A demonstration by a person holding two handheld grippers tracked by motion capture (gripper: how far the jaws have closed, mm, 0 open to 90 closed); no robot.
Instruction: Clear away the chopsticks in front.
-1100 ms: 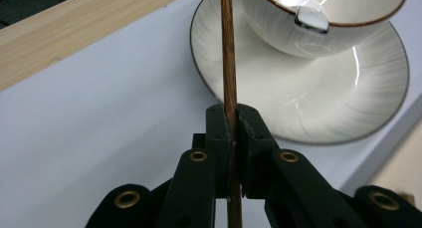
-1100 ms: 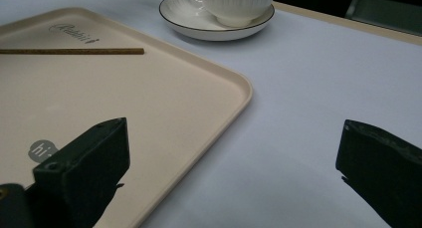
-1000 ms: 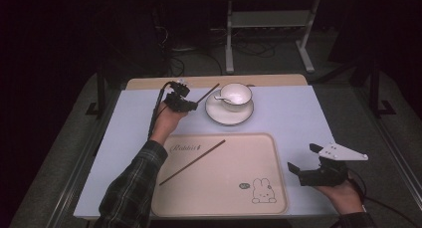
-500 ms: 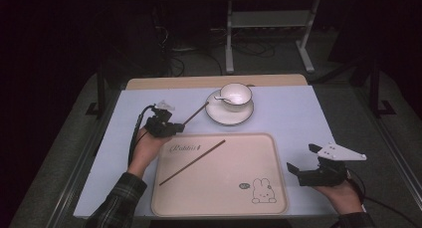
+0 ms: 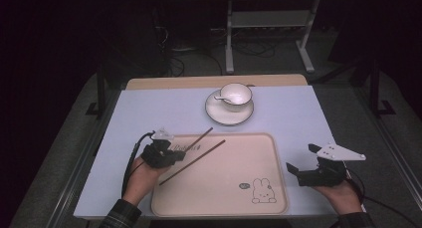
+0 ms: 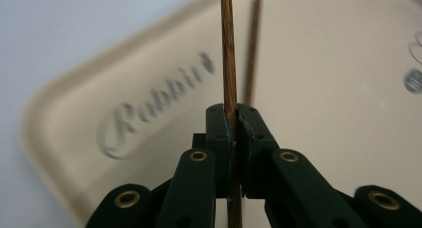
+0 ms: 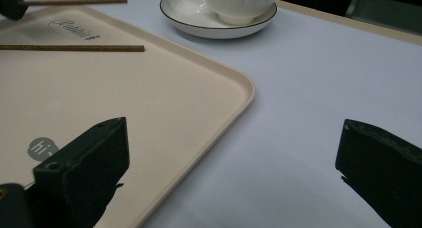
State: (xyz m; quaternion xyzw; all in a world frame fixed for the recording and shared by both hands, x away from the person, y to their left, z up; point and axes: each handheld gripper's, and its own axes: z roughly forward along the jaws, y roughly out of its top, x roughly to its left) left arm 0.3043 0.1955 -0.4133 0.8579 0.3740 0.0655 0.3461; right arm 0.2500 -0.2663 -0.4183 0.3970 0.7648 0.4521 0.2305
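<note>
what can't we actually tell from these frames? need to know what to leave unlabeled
- Left gripper view: the held chopstick runs off the top edge, its tip is cut off; the tray lettering is blurred.
- High view: the cup inside is too small to tell whether it holds anything.
- Right gripper view: the cup's top is cut by the frame edge; the second chopstick runs off the left edge.

A dim lab or test room: a pale worktop point(image 5: 149, 113) on a metal frame, loose cables point(image 5: 184, 49) on the grey floor behind, and a metal stand point(image 5: 268, 24) at upper centre.
</note>
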